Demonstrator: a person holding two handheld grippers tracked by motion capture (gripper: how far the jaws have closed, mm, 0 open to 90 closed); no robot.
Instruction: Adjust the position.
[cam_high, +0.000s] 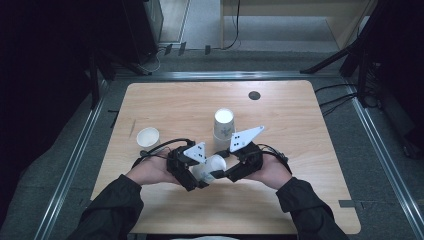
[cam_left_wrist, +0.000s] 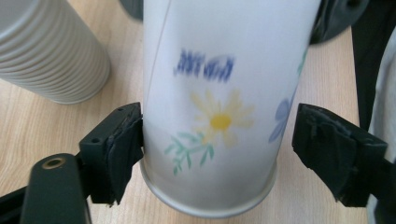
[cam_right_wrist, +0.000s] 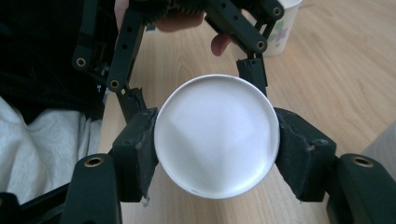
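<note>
A white paper cup with a flower print (cam_high: 210, 166) is held on its side just above the wooden table (cam_high: 300, 150), between my two grippers. My right gripper (cam_high: 223, 175) is shut on it. In the right gripper view both pads press the sides of the cup's round white end (cam_right_wrist: 217, 135), with the right gripper (cam_right_wrist: 217, 140) facing that end. My left gripper (cam_high: 199, 179) stands open around the same cup. In the left gripper view the daisy-print cup (cam_left_wrist: 219, 93) sits between the jaws of the left gripper (cam_left_wrist: 217, 144). One pad (cam_left_wrist: 123, 144) is at its wall and the other pad (cam_left_wrist: 322, 140) stands clear.
A taller ribbed cup (cam_high: 223, 125) stands just behind the grippers and appears as the ribbed cup (cam_left_wrist: 46, 51) in the left gripper view. A small open cup (cam_high: 148, 136) stands at the left, seen as the flower-print cup (cam_right_wrist: 282, 28). A dark round hole (cam_high: 254, 95) lies far right.
</note>
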